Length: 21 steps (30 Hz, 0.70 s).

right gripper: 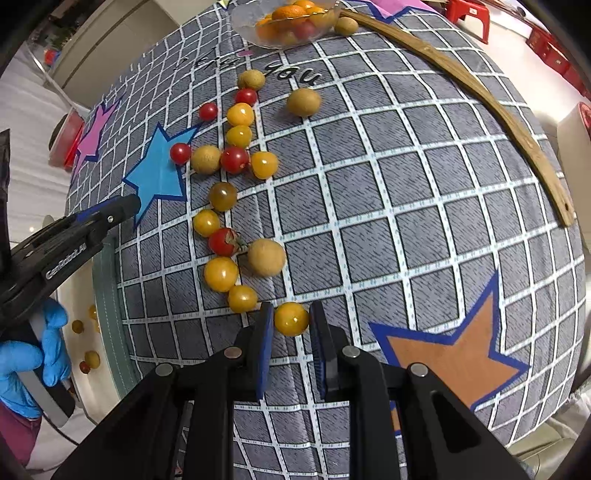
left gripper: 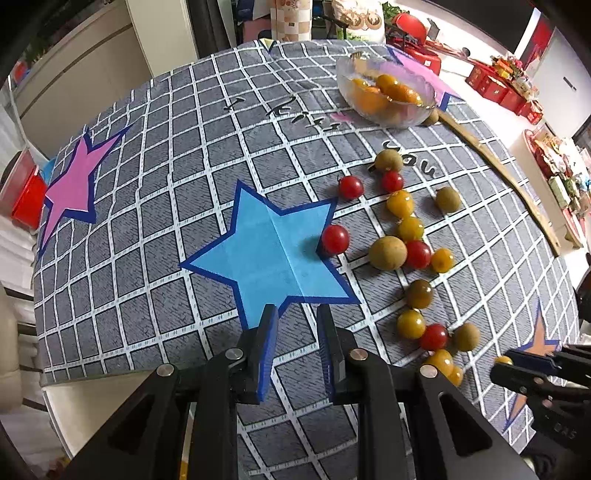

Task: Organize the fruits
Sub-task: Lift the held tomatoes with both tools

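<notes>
left claw [left gripper: 295, 314]: narrow, nothing held, over blue star [left gripper: 273, 251] | right claw [right gripper: 291, 319]: pinching yellow tomato [right gripper: 291, 318] near bench's front edge

1. Left wrist view looks steeply down from near the blue star [left gripper: 275, 254].
2. Right wrist view looks steeply down, close over a yellow tomato [right gripper: 291, 318].
3. Both share the scattered fruit (and glass bowl [left gripper: 386, 94]).

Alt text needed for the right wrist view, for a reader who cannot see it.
Right tongs shut on a yellow cherry tomato above a grey checked tablecloth. Red and yellow tomatoes and tan longans trail toward a glass bowl; the left tongs reach over a blue star.
</notes>
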Each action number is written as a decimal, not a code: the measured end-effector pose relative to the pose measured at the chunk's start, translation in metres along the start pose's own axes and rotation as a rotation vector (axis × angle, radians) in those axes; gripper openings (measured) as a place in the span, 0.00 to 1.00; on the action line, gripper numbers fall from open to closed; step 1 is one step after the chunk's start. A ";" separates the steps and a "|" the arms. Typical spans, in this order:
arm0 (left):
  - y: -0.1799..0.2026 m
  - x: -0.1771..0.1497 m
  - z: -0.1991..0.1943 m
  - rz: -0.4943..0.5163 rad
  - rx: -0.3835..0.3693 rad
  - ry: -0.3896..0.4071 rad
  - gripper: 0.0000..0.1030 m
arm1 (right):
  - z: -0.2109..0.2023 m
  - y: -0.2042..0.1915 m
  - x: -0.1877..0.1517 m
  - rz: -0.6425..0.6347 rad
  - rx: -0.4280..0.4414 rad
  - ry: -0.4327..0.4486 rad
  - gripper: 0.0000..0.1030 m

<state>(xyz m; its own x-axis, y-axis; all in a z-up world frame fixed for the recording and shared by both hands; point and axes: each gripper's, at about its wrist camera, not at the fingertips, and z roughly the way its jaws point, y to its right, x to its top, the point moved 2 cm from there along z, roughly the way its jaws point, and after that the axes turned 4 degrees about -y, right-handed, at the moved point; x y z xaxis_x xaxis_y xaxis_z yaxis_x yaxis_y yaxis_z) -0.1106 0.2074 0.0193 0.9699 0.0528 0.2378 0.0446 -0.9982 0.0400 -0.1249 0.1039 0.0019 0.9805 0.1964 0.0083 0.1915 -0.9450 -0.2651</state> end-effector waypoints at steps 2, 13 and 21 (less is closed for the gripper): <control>0.003 0.005 0.008 0.004 -0.001 -0.012 0.23 | -0.003 0.004 -0.005 0.012 -0.002 -0.001 0.21; -0.004 0.044 0.013 -0.112 -0.032 0.049 0.83 | -0.009 0.009 -0.009 0.046 0.026 0.000 0.21; 0.001 0.055 0.032 -0.082 0.066 0.006 0.83 | -0.009 0.019 -0.011 0.059 0.043 -0.002 0.21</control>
<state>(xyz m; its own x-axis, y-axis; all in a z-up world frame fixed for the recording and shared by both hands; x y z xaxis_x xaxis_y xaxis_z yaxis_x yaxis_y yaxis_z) -0.0501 0.2084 0.0012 0.9610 0.1342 0.2419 0.1395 -0.9902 -0.0047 -0.1312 0.0812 0.0058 0.9899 0.1415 -0.0109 0.1314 -0.9427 -0.3066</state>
